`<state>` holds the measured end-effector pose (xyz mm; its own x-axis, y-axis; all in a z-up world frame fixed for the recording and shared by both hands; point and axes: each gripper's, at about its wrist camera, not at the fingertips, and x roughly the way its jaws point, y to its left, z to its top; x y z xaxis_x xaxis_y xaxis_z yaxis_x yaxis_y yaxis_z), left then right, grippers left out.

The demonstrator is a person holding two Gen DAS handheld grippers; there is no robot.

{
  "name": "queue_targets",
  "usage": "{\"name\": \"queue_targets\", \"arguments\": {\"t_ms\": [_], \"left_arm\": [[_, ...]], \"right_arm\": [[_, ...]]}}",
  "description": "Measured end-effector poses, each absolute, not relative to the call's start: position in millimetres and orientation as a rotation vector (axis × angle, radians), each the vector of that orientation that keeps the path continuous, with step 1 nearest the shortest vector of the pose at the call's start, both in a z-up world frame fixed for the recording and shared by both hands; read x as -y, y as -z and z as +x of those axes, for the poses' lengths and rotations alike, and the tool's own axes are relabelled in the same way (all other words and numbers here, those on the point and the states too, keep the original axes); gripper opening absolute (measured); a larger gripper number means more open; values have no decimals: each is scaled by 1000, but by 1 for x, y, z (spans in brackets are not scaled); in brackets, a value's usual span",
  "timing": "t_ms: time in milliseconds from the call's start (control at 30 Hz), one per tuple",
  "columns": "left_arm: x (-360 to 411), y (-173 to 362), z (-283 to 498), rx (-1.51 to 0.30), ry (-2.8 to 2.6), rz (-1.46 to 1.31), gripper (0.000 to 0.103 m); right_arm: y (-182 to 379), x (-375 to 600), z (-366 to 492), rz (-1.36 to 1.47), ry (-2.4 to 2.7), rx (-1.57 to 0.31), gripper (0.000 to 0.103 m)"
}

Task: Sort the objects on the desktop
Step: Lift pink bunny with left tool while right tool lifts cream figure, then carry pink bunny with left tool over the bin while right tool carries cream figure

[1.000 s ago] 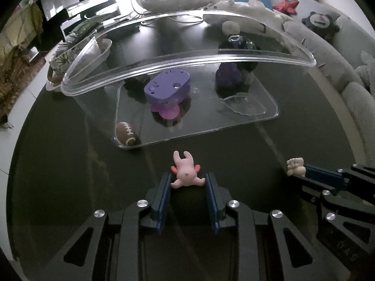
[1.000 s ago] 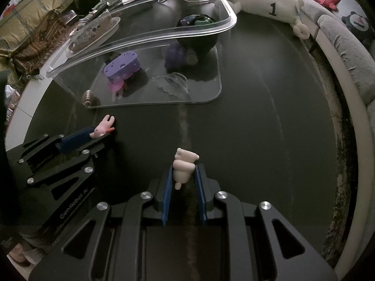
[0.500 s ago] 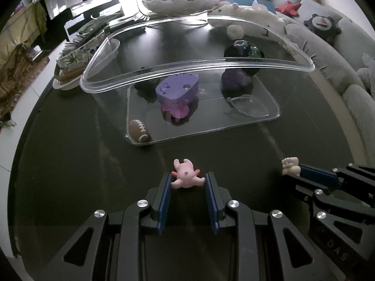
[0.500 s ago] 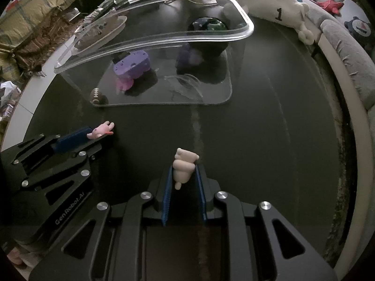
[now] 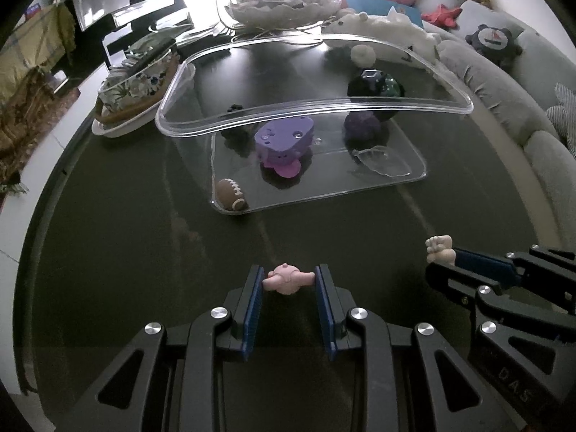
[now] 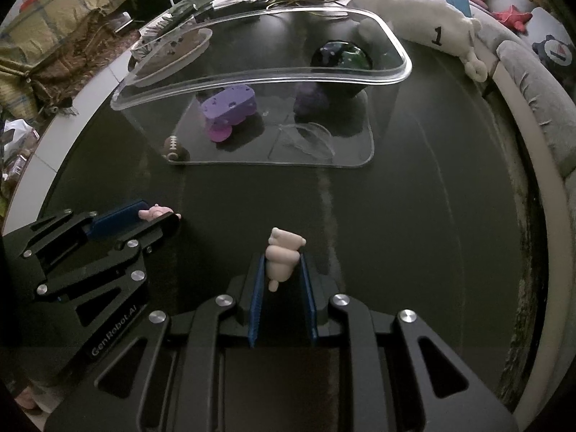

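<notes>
The left gripper (image 5: 289, 280) holds a small pink figure (image 5: 286, 278) crosswise between its blue-padded fingers (image 5: 254, 298), which are set fairly wide and press on the figure's two ends. The right gripper (image 6: 282, 266) has its fingers (image 6: 257, 298) drawn in narrow around a pale cream figure (image 6: 282, 257), whose upper part sticks out past the fingertips. Both grippers hang above the dark bench (image 5: 136, 237), side by side and apart; in the left wrist view the right gripper enters from the right edge with the cream figure at its tip, and in the right wrist view the left gripper shows at the left edge with the pink figure at its tip.

Ahead of both grippers, well apart from them, a clear plastic bin (image 5: 313, 108) stands on the bench. Inside it lie a small brown football (image 5: 230, 194) in the near left corner, a purple block toy (image 5: 284, 140) over a pink disc in the middle, a dark purple lump (image 5: 361, 126) to the right, and a clear plastic piece (image 5: 381, 162) near the right front. A dark round ball (image 5: 376, 84) sits at the far right side of the bin; whether it is inside or behind the wall cannot be told. A dish with a floral box (image 5: 133, 104) stands to the bin's left, a white plush toy (image 6: 421, 18) lies beyond it, and a grey sofa (image 5: 486, 82) curves along the right.
</notes>
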<state>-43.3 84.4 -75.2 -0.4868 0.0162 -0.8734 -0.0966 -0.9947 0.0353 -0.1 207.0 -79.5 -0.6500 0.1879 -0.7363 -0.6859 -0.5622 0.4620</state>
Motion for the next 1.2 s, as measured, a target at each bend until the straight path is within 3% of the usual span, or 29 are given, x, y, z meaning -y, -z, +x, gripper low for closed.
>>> {"name": "queue_targets", "arguments": {"t_ms": [333,1200], "left_arm": [[-70,59,-30,-36,-2674,-1537,26],[-48,2,-9,-73,-2731,-1381,26]], "right_arm": [[58,-191,11,-826,-2249,-995,18],[5,-181,9,-719,-2292,-879,18]]}}
